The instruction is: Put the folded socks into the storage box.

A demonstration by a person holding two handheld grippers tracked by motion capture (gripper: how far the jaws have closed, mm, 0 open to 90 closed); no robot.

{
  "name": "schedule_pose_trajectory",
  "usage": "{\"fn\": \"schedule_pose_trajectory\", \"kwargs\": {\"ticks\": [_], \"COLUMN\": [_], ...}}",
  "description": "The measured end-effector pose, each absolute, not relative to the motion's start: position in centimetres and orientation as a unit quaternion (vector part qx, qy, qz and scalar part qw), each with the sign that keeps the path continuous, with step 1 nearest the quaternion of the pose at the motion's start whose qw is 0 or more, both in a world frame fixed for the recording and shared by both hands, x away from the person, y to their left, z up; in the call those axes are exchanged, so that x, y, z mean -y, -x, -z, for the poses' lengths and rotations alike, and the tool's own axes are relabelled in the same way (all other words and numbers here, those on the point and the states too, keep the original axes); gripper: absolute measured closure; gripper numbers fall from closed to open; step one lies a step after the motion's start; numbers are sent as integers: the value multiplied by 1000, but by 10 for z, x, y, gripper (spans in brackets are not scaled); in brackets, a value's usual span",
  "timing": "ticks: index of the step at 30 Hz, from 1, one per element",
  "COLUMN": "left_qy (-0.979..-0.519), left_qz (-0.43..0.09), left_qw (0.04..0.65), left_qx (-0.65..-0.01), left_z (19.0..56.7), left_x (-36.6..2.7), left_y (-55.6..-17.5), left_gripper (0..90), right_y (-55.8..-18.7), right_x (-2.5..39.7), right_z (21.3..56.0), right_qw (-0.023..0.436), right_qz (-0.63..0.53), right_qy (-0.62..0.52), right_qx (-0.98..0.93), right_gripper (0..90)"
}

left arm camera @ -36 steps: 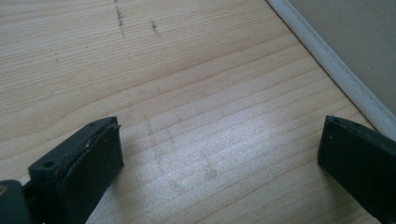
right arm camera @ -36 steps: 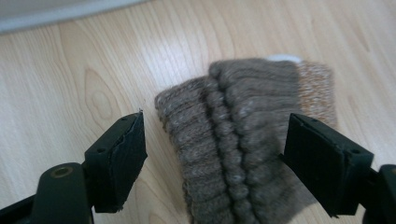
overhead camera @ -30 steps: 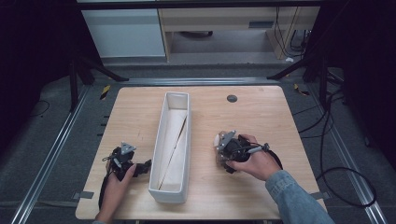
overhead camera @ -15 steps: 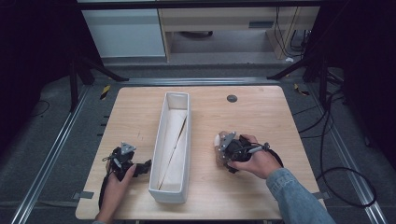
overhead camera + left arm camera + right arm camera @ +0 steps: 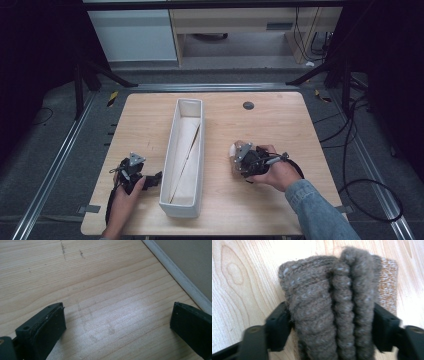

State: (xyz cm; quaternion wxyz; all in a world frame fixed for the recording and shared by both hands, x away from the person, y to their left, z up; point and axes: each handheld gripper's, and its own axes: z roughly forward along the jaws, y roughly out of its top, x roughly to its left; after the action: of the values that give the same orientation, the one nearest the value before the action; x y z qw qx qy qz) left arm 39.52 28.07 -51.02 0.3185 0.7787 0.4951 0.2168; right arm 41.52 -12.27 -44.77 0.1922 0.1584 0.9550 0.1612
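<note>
Gripping: right gripper [image 5: 329, 327] has its jaws pressed onto both sides of a folded brown knit piece [image 5: 332, 302], which bulges between them.
Knit piece, make-up: thick ribbed folds stacked side by side; a lighter speckled tan layer shows at its far right edge in the right gripper view.
Knit piece, place: on the worktop [image 5: 280, 125], right of the long tray, under the right gripper [image 5: 239, 159]; a pale bit of it pokes out at the gripper's tip in the high view.
Left gripper: jaws [image 5: 115, 322] stand wide apart with bare wood grain between them, nothing held.
Left gripper, place: low over the worktop near its front left corner [image 5: 131, 172], just beside the tray's long wall.
Tray: long white tray [image 5: 176, 207] runs front to back down the middle of the worktop; a pale flat sheet leans inside it.
Separation: the two grippers sit well apart, tray between them.
Other: small dark round disc [image 5: 248, 105] near the worktop's far edge.
</note>
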Motion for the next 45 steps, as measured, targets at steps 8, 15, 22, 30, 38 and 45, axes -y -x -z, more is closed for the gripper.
{"fn": "schedule_pose_trajectory", "kwargs": {"ticks": [8, 15, 22, 30, 38, 45], "left_qy": [-778, -778, -779, -779, -779, -777], "left_qz": [-216, -216, -216, -216, -216, -216], "left_qw": [320, 320, 319, 320, 320, 321], "left_qx": [-496, -495, -495, -495, -495, -496], "left_z": [510, 510, 510, 510, 510, 511], "left_x": [-281, -281, -281, -281, -281, -280], "left_y": [-394, -394, -394, -394, -394, -394], "left_gripper": [0, 0, 0, 0, 0, 0], "right_y": [-414, -408, -404, -400, -395, -391], "right_x": [126, 123, 115, 105, 93, 86], "right_z": [425, 406, 385, 360, 344, 333], "right_qw": [180, 170, 168, 170, 167, 174], "right_qz": [-172, -197, -214, -220, -224, -232], "right_qy": [-168, -179, -177, -178, -167, -163], "right_qx": [-954, -949, -946, -944, -946, -943], "right_gripper": [476, 485, 485, 486, 486, 485]}}
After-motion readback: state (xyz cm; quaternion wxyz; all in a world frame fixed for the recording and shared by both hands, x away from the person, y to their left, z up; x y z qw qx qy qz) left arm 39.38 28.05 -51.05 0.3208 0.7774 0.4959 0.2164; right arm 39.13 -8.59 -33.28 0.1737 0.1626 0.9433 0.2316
